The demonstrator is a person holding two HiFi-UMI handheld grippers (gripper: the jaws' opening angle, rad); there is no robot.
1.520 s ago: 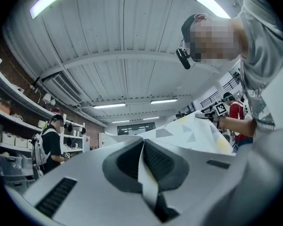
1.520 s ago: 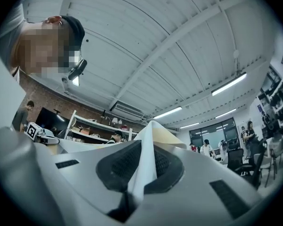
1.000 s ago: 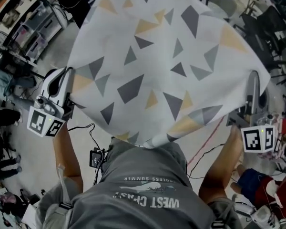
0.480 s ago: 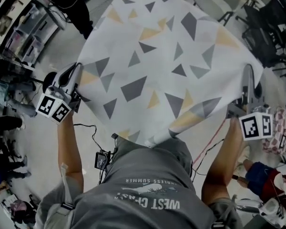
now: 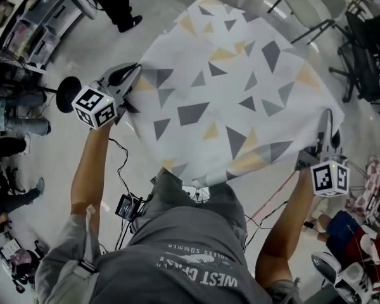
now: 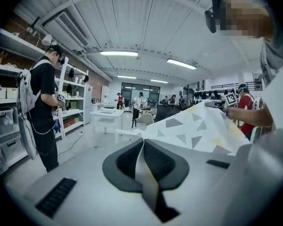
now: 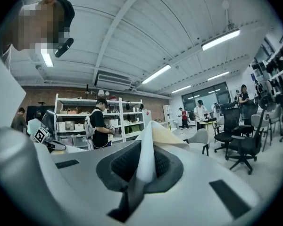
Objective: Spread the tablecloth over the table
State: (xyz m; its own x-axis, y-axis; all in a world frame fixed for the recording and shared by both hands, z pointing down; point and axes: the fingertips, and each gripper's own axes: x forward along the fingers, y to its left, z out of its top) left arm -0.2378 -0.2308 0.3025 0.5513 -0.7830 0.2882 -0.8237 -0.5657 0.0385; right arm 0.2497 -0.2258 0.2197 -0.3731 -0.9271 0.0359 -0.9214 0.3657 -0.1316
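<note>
Tablecloth [image 5: 234, 100]: white, scattered grey, charcoal, pale-yellow triangles. Marker cubes [image 5: 95, 106] at 9 and 3 o'clock: black-white squares. Shirt [image 5: 190, 258] at 6 o'clock: grey, white lettering.

Bright ceiling strip lights; fisheye-warped, vignetted edges.

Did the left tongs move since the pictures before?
Yes. The left tongs, shut on the white triangle-patterned tablecloth, went up the picture, away from the person: earlier below the black round floor stand, now level with it, to its right.
</note>
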